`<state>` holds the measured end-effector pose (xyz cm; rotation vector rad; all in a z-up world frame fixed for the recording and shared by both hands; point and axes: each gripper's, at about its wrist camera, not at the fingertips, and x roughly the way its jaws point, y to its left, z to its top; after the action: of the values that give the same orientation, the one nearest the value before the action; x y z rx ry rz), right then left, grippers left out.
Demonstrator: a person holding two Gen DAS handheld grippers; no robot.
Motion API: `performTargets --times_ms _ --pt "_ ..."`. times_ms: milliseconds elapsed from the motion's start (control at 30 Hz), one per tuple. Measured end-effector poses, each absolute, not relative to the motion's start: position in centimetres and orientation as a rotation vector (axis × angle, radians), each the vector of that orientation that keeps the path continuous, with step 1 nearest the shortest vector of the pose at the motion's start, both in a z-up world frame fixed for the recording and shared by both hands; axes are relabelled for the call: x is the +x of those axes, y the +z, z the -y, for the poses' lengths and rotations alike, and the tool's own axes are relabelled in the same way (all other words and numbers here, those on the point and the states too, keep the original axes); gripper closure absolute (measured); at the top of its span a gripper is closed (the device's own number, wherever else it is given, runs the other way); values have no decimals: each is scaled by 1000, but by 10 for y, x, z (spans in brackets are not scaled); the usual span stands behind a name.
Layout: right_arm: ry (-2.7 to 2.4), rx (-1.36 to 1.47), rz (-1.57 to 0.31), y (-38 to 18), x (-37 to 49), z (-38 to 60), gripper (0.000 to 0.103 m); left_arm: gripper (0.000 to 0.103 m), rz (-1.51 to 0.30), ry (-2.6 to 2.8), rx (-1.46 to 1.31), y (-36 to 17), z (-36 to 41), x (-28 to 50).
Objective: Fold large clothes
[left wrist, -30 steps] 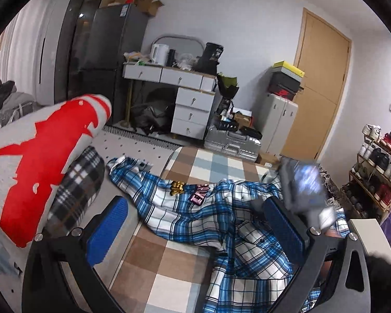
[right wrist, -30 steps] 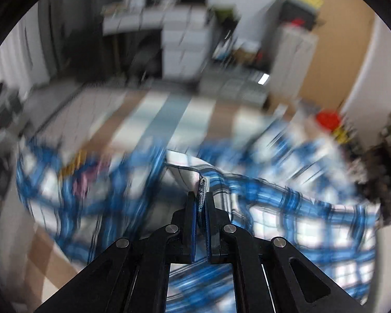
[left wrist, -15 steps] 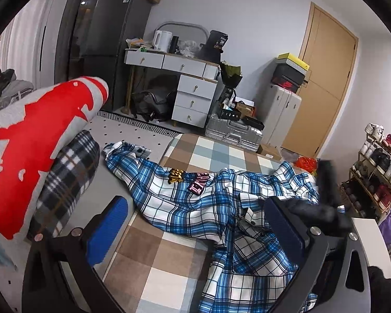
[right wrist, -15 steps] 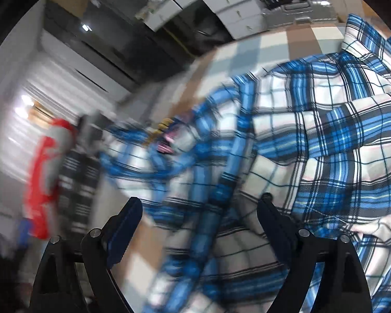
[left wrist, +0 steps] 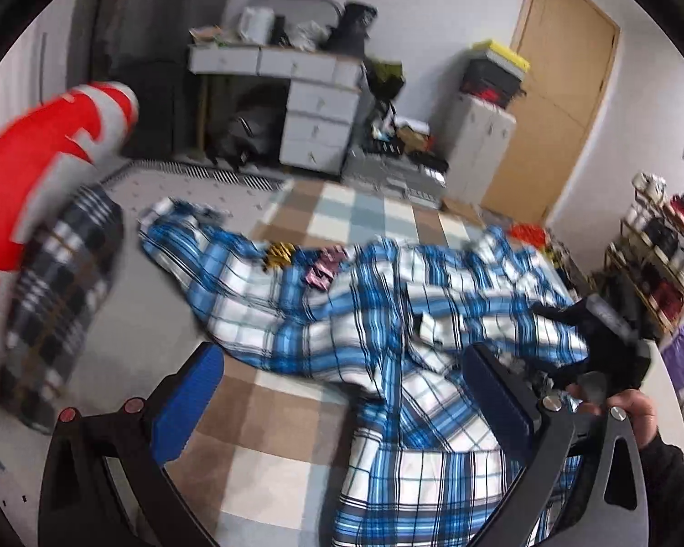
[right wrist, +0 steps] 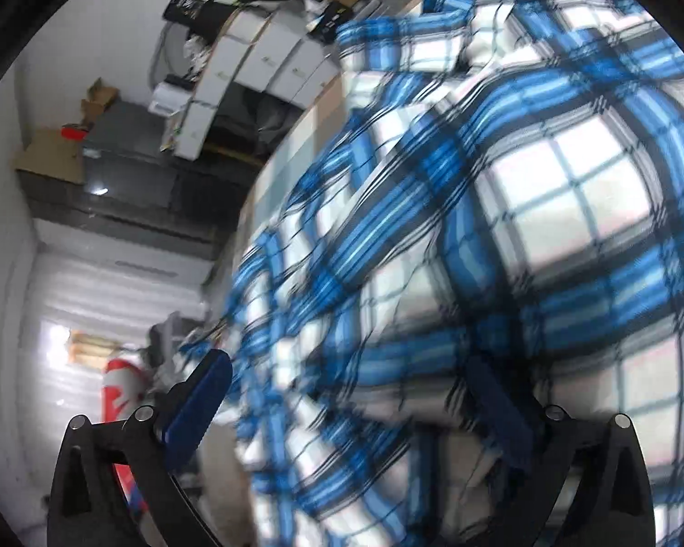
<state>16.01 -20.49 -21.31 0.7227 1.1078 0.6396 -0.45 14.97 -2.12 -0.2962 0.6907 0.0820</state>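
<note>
Your left gripper (left wrist: 342,392) and right gripper (right wrist: 346,405) both gape wide, gripping nothing, above the blue plaid shirt (left wrist: 387,319) lying rumpled across the checkered rug (left wrist: 260,451).

Even indoor light; both views motion-blurred, fisheye-warped, dark vignette; bright window glare left, right-wrist view.

Shirt (left wrist: 365,319) ahead of left gripper (left wrist: 342,403): blue-white-black plaid; rug (left wrist: 269,451) beneath: brown-cream-pale-blue checks; cushion (left wrist: 27,168) far left of it: red-white; gripper pads (left wrist: 184,403): blue, frame black; door (left wrist: 556,91): tan
</note>
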Motion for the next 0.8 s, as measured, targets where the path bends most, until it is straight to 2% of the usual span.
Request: performTargets --times_ms 267,433,567,633,800 --pt "906 747 -938 -159 38 218 0 1 -894 37 -394 -56 -154 20" --pt "911 639 -878 -153 -18 231 0 1 -956 117 -328 -47 -164 40" --pt "963 564 -770 -128 -30 219 0 1 -978 327 -172 -10 -187 73" --pt "998 573 -748 -118 -24 221 0 1 -1007 483 -5 4 -195 96" --pt "1030 524 -718 -113 -33 225 0 1 -1185 694 499 -12 -209 156"
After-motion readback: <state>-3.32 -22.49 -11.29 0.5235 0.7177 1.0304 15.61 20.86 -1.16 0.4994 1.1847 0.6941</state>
